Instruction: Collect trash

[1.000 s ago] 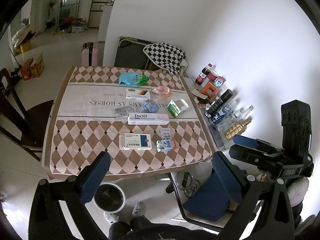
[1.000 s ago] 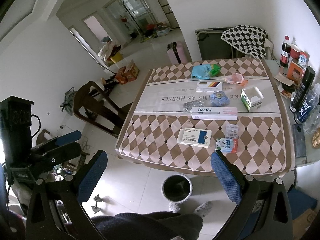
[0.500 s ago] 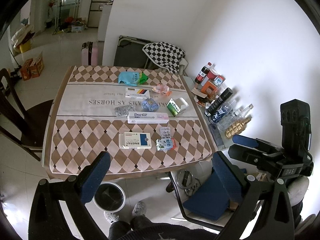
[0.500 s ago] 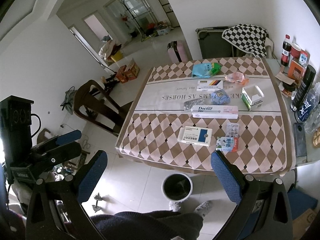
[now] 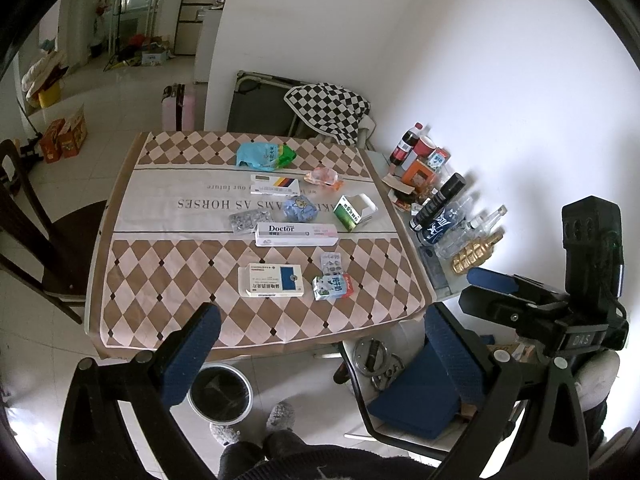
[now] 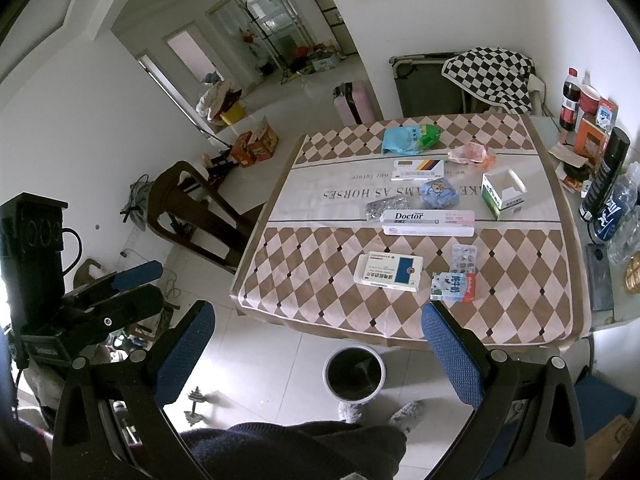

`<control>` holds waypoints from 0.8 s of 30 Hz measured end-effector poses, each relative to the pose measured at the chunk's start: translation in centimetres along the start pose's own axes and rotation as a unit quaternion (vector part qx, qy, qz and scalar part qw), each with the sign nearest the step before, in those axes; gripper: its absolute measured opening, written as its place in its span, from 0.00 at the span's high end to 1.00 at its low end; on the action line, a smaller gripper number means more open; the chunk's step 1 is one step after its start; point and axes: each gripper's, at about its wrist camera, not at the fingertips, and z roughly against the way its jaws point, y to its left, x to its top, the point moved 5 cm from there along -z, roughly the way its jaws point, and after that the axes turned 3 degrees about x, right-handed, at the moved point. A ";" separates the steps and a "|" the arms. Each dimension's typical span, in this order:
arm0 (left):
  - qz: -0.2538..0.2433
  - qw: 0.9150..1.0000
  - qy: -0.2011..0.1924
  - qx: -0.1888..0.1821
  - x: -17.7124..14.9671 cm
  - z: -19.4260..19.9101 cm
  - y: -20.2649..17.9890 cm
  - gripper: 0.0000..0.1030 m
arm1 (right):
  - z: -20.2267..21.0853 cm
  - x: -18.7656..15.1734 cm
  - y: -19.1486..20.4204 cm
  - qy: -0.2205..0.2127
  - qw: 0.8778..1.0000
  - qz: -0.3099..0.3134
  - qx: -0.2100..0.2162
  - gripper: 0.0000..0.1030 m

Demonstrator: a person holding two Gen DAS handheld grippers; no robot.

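Two grippers hang well back from the table (image 5: 120,280), above the floor, each with its blue-padded fingers spread wide and nothing between them: the left gripper (image 5: 320,344) and the right gripper (image 6: 318,340).

Going left to right in the left wrist view, a dark wooden chair (image 5: 28,232) stands at the table's left side. On the floor below the near edge sits a round trash bin (image 5: 220,394) with a dark liner. The trash lies scattered on the diamond-patterned tablecloth (image 5: 160,208). A crumpled foil blister sheet (image 5: 246,221) rests beside a long white "Doctor" toothpaste box (image 5: 296,234). Nearer the edge is a white-and-blue medicine box (image 5: 270,280). Toward the far side lie a teal and green snack bag (image 5: 264,155) and a white box with coloured stripes (image 5: 275,185). A crumpled blue wrapper (image 5: 300,208) sits near the middle. A small milk carton (image 5: 332,286) lies flat just in front of a pill blister pack (image 5: 331,262). Further right come a pinkish wrapper (image 5: 323,177) and an open green-and-white carton (image 5: 355,212). Bottles (image 5: 440,208) crowd a side surface by the wall.
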 end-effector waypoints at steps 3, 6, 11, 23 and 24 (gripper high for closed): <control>0.001 1.000 0.000 0.000 0.0 0.0 0.0 0.00 | -1.1 0.1 0.3 0.000 1.000 0.000 -0.002 0.00; 0.000 1.000 0.001 0.001 0.0 0.0 0.0 0.00 | -1.1 0.0 0.5 0.002 1.000 -0.002 -0.001 0.00; 0.000 1.000 0.001 0.000 -0.1 -0.1 -0.1 0.00 | -1.4 -0.1 0.8 0.002 1.000 -0.001 0.000 0.00; -0.002 1.000 0.003 -0.003 0.0 -0.3 -0.2 0.00 | -1.3 -0.2 0.8 0.002 1.000 -0.003 -0.002 0.00; -0.003 1.000 0.004 -0.003 0.0 -0.4 -0.2 0.00 | -1.0 -1.1 -0.4 0.002 1.000 -0.003 0.000 0.00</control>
